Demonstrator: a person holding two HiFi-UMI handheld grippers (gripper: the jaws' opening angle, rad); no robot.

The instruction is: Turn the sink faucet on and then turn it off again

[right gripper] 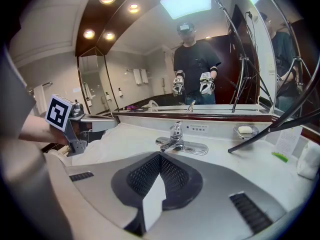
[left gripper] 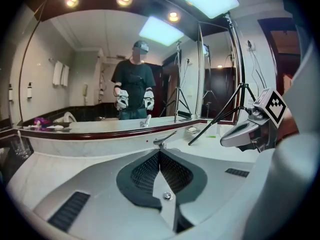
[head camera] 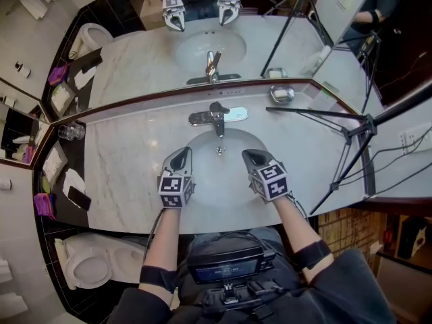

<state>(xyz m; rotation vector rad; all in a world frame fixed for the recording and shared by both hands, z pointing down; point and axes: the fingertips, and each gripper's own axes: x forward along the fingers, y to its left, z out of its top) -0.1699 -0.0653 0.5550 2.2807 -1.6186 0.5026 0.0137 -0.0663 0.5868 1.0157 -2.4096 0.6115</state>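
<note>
**Head view:** The faucet (head camera: 216, 117) stands at the back of the sink (head camera: 202, 181), in the middle of the white stone counter (head camera: 121, 160). The left gripper (head camera: 181, 152) and the right gripper (head camera: 249, 156) hang over the bowl, one on each side. Both point at the faucet but are not touching it. I can see no water coming out. That fits a tap not turned on, or one turned off again.

**Left gripper view:** The jaws are pressed together and there is nothing between them. The handle on top of the faucet (left gripper: 165, 138) pokes up just past the tips.

**Right gripper view:** These jaws are pressed together too, and they hold nothing. The faucet shows best here. It is shiny metal with a flat plate under it and one short handle on top.

**How it will handle:** The faucet looks hard and smooth, so I think it is slippery. It is fixed to the counter, so only the handle should move. The best spot is probably the free end of the handle. A closed gripper could push it there, and a soft push is likely enough.
</note>
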